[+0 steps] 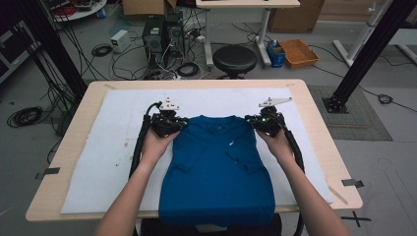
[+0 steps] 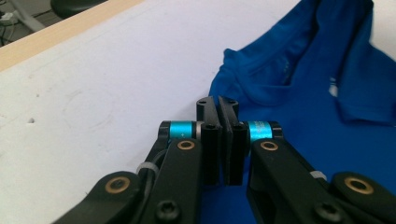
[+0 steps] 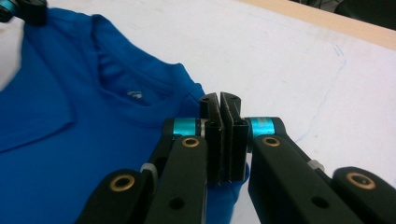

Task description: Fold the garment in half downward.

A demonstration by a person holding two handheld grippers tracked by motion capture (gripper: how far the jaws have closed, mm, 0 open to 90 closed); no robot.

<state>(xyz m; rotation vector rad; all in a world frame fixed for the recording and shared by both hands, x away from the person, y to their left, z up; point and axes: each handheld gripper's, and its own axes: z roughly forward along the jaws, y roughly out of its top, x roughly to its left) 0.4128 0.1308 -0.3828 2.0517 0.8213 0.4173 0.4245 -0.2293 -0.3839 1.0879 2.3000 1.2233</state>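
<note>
High view has the left gripper (image 1: 173, 124) pinched tight on the left shoulder of the blue t-shirt (image 1: 216, 172). The shirt's spread on the white mat (image 1: 98, 147) between both tools, sleeves folded in, hem toward the person. Right gripper (image 1: 260, 123) is clamped on the right shoulder.

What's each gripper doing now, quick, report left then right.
Left gripper: shut on the blue T-shirt at its shoulder.
Right gripper: shut on the blue T-shirt at the other shoulder.
</note>
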